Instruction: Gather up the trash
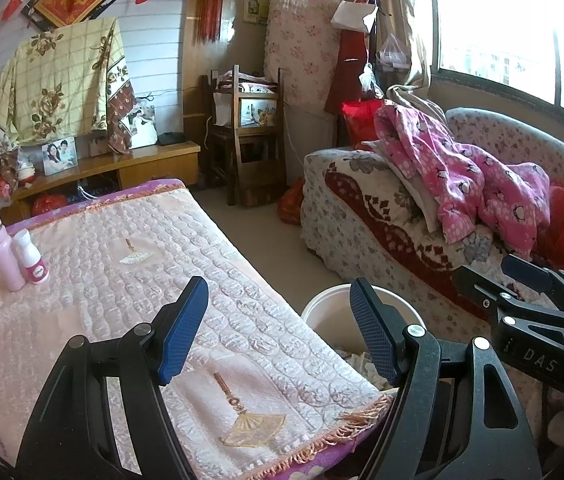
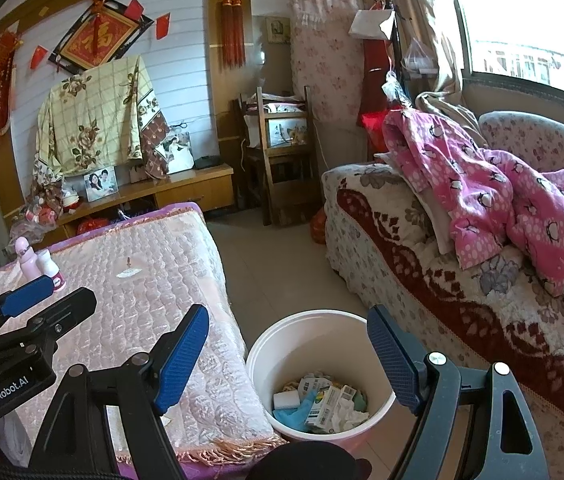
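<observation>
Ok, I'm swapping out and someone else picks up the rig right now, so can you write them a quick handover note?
Left tool: open, empty, held over the near corner of the quilted table cover.
Right tool: open, empty, held above the white bin.
Bin stands on the floor between the table and the sofa; it already holds cartons, tissue and a blue scrap.
Pink bottle and small white bottle stand upright, side by side, at the table's far left.
Done: some trash binned.
Left: the table shows no obvious loose trash; decide whether the two bottles count.
</observation>
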The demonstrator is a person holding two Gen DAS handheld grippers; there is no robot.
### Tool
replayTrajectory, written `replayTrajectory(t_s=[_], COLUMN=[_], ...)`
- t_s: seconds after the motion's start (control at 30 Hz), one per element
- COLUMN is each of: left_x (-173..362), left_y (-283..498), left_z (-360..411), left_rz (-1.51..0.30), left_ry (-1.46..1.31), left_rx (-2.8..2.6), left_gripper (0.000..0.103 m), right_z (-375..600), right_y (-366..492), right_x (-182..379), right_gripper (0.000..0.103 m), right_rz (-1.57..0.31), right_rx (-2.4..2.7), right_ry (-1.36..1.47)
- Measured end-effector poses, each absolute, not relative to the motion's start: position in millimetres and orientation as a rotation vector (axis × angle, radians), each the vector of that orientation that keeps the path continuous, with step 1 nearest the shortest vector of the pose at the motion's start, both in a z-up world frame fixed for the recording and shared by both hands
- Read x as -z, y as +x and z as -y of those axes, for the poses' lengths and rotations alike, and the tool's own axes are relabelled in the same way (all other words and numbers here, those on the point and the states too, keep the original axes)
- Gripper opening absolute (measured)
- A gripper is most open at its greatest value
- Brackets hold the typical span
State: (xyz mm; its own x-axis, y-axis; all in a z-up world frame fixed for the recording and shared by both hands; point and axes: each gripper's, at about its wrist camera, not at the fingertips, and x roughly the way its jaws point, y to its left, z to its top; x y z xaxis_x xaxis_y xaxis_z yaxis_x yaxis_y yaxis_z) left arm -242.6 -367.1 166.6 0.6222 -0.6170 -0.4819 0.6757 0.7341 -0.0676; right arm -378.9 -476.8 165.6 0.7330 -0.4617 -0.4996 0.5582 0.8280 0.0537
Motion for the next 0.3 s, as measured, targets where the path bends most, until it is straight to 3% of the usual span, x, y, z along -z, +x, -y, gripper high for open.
replayTrajectory(t_s=[0.3], left_x=[-161.0], left_y=[-235.9], left_z=[363.9], left_rz=[-0.504], left_ry=[0.123], left_rx=[0.740], left_gripper=[0.072], right_z=[479.1], right_y=[-377.4], right_x=[-165.9], right_gripper=[0.080], right_rz=[-0.503], right_rx=[0.565], right_ry=[0.209])
